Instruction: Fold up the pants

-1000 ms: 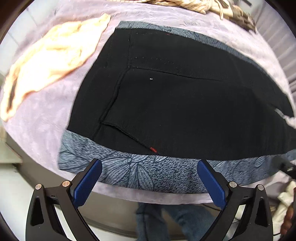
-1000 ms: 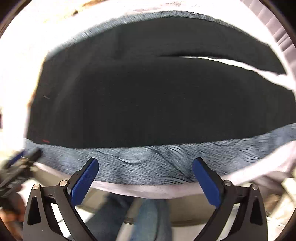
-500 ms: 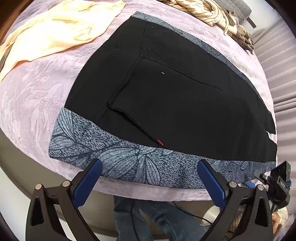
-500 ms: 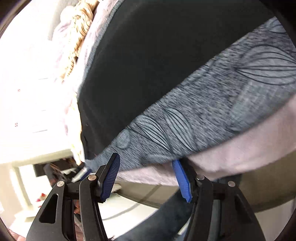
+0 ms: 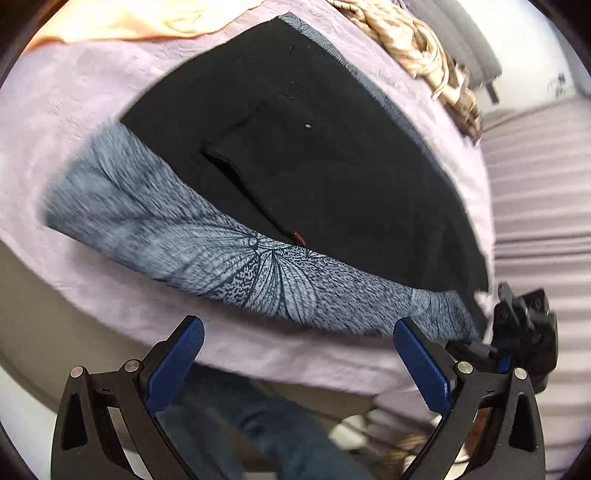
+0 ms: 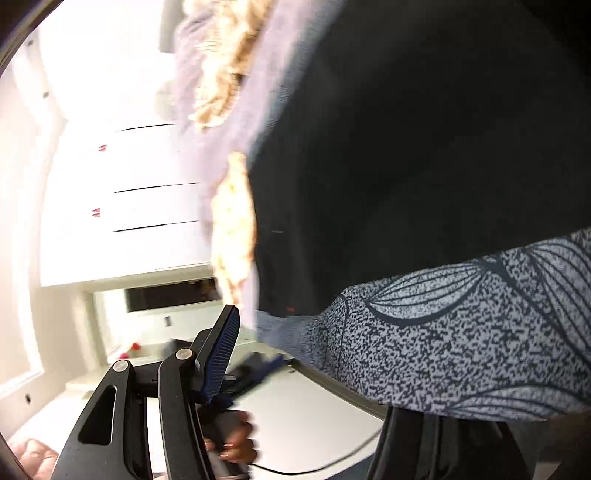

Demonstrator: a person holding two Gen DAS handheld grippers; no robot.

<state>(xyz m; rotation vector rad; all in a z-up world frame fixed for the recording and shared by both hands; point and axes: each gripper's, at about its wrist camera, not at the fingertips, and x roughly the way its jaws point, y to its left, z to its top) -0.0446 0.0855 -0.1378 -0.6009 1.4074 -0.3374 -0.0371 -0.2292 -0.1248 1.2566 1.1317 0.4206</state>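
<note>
Setting: a home bedroom. A bed with a lilac embossed bedspread [image 5: 92, 122] carries loose laundry: a peach cloth [image 5: 122, 18] and a beige striped garment [image 5: 413, 40]. White flat-fronted drawers [image 6: 147, 177] stand alongside.

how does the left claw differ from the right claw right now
The left claw shows both blue pads, short of the pants; the right claw shows one pad, the other hidden under the pants' patterned band. The left claw views the pants roughly level; the right claw is rolled sideways. Both look open.
</note>
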